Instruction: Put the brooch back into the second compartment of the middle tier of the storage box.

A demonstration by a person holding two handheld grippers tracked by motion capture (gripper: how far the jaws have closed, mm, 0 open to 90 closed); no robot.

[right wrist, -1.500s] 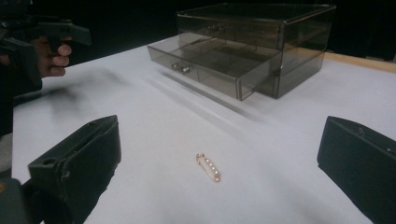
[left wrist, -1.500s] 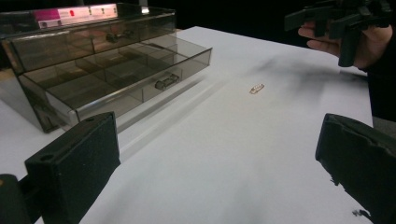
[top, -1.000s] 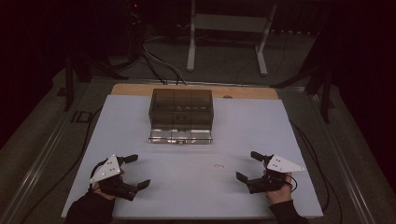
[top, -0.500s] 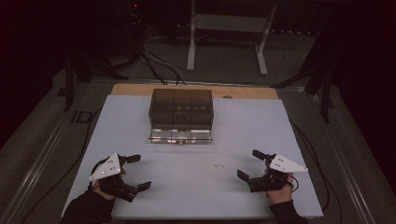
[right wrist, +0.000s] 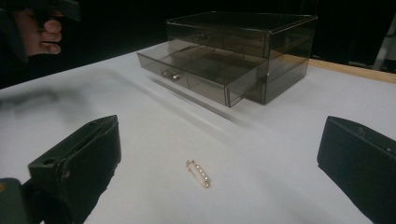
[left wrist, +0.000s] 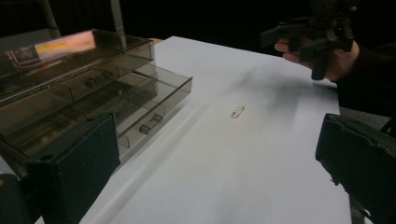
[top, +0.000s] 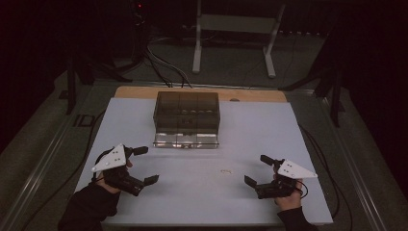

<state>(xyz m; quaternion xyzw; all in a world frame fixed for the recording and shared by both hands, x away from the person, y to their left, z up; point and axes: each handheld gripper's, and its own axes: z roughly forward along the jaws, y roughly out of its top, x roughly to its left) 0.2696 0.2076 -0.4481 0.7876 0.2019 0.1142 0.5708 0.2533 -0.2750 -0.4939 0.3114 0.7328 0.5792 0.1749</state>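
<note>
White-topped desk (top: 144, 120) carries a smoky transparent plastic drawer box (top: 186, 111) at upper centre, its bottom drawer out. Both hand-held grippers, left (top: 144, 165) and right (top: 258, 170), gape empty. Small gold pearl-set brooch pin (right wrist: 198, 173) lies ungrasped at centre; nothing looks stowed yet.

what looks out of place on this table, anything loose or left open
A small gold brooch pin lies loose on the bare white table, between the two open grippers. The smoky drawer box has its bottom drawer pulled out.
</note>
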